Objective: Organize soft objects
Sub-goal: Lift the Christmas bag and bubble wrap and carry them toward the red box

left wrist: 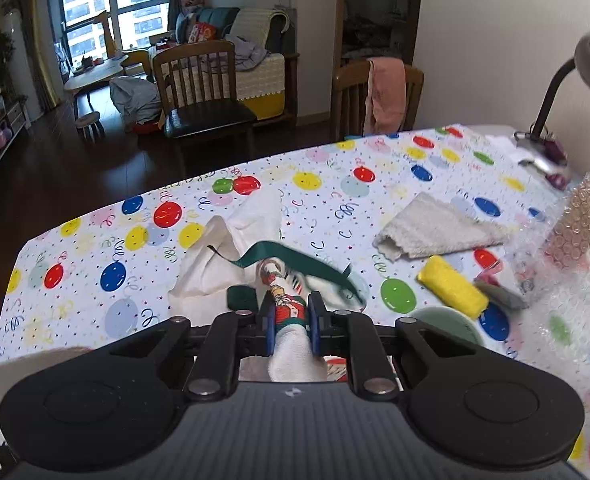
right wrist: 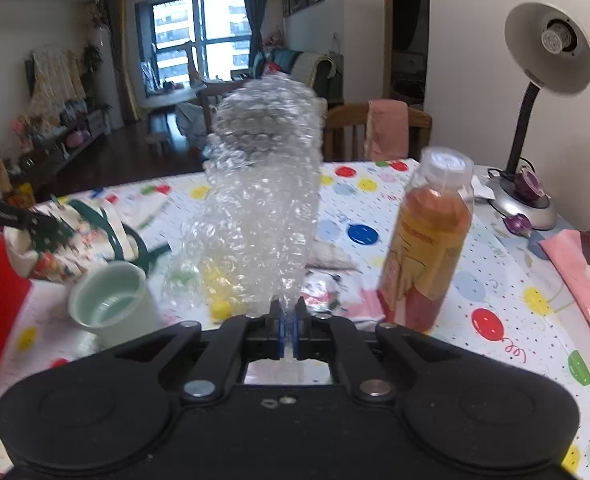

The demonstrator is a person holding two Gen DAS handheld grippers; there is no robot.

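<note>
Two grips engaged: left gripper clamped on printed cloth bag, frame centre; right gripper pinched on bubble wrap, standing centre frame. Both judged light, limp, non-fragile; wrap probably slippery. Best held at bunched edges.

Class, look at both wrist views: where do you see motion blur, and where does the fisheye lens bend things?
Left wrist view: the bubble wrap at right is smeared by motion, the table edge bows upward, and the tote bag is sharp. Right wrist view: the bubble wrap is blurred, the bottle leans inward, and the lamp is fairly crisp.
</note>
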